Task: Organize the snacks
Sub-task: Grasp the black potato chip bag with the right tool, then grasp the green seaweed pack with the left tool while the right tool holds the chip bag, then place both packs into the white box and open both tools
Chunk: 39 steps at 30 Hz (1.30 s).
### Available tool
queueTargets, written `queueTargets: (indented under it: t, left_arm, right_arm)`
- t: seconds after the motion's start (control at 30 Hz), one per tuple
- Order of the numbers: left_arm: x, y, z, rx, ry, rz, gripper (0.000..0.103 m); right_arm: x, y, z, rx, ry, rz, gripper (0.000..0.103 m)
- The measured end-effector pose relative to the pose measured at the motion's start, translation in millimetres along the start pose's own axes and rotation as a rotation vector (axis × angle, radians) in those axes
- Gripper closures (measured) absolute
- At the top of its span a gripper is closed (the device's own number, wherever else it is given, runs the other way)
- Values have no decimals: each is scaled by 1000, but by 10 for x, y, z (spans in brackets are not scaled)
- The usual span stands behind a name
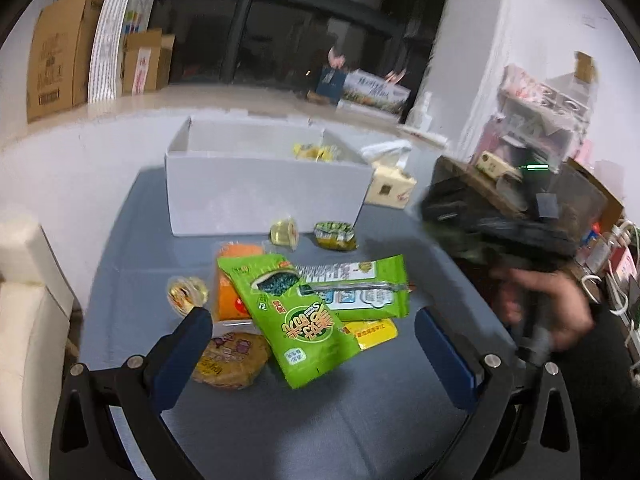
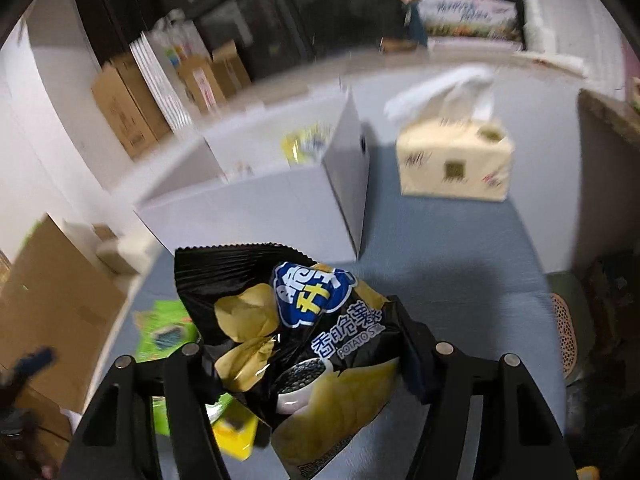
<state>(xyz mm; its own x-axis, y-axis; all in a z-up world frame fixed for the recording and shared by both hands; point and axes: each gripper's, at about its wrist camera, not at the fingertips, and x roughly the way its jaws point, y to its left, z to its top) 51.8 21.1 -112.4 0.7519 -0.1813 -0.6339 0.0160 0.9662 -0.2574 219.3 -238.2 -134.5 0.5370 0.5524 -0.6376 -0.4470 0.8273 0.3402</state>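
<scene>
**Handling notes: crisp bag in the right tool, loose snacks below the left tool**

Left wrist view. The left tool [image 1: 316,344] stands with its jaws wide apart and nothing between the pads; it hangs over the snack pile on the grey worktop [image 1: 360,432]. The landmark is the white box [image 1: 264,192] at the far side of the worktop. Just in front of the white box lie a clear jelly cup [image 1: 285,233] and a small green sachet [image 1: 335,235]. Further in front, a green seaweed-snack pouch [image 1: 296,316] lies across a second green pack [image 1: 360,288], an orange pack [image 1: 232,292] and a round wrapped cake [image 1: 230,360]. A gold-lidded cup [image 1: 187,294] sits left of the pile. The pouches are judged light, soft and slick; take one by a flat sealed edge, not the puffed middle. The round cake is judged crumbly: use a gentle clamp across its width.

Right wrist view. The right tool [image 2: 316,364] is clamped on a black potato-crisp bag [image 2: 296,332], its lower half between the jaws and its serrated top seam free. The bag is held in front of the white box [image 2: 280,200], short of its near wall. A tissue pack [image 2: 454,160] stands right of the box. The bag is judged light, air-filled and slippery, with fragile contents: heavy pressure would crush the crisps, and a loose hold could let the film slide.
</scene>
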Motion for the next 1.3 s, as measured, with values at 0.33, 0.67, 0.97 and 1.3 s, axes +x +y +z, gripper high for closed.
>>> queueTargets:
  t: [0.33, 0.67, 0.97, 1.3]
  left_arm:
    - [1108, -64, 183, -32, 169, 206, 0]
    - [1256, 30, 98, 11, 176, 238, 31]
    - [630, 63, 136, 12, 37, 135, 40]
    - [229, 186, 928, 42, -123, 110, 40]
  right_arm:
    - [-687, 250, -306, -12, -120, -54, 33]
    - [-646, 285, -469, -40, -87, -54, 33]
    - [-630, 439, -491, -77, -88, -34, 33]
    - [-322, 774, 84, -148, -108, 48, 33]
